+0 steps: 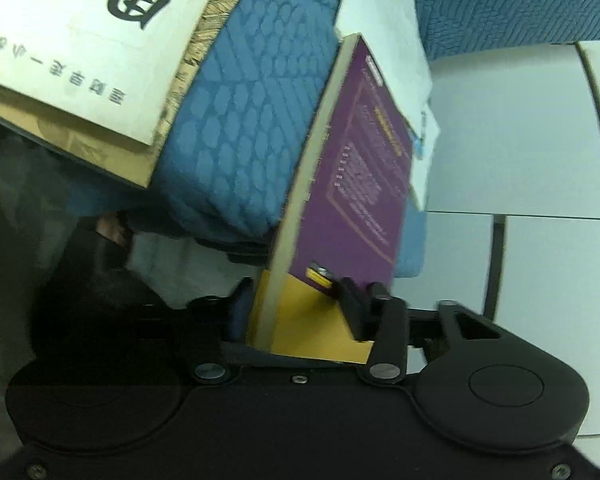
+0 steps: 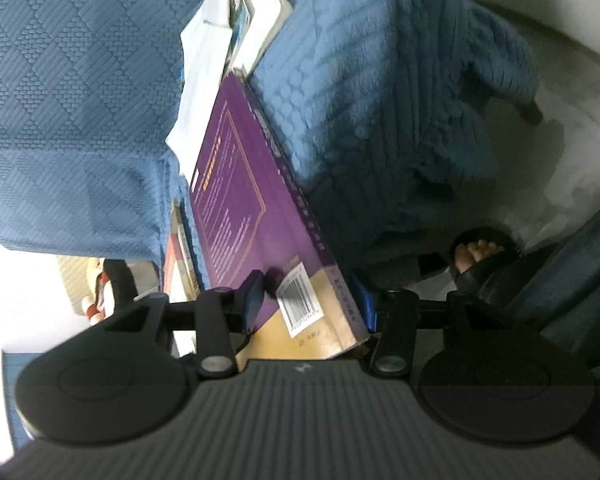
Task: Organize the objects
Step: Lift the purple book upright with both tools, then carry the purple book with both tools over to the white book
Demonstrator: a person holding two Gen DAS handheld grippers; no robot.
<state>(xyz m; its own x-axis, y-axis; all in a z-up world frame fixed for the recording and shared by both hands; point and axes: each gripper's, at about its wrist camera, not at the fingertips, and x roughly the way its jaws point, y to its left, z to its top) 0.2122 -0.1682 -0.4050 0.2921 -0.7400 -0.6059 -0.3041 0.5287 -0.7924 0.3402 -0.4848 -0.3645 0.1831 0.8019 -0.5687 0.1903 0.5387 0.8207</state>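
A thick purple book [image 1: 360,168] with a yellow lower band stands on edge against a blue quilted cover [image 1: 252,120]. In the left wrist view its cream page edge faces me. My left gripper [image 1: 296,286] is shut on its yellow corner, one finger on each cover. The right wrist view shows the same purple book [image 2: 236,200] from its back cover, with a barcode sticker and the spine turned right. My right gripper [image 2: 310,284] clasps the other yellow corner, with its blue pads [image 2: 254,300] against cover and spine side.
A white book with large black characters [image 1: 80,20] lies on a brown board at upper left. White papers [image 1: 384,40] and a magazine [image 2: 256,12] lean behind the purple book. White floor tiles [image 1: 520,140] lie to the right. A person's sandalled foot [image 2: 480,256] stands on the floor.
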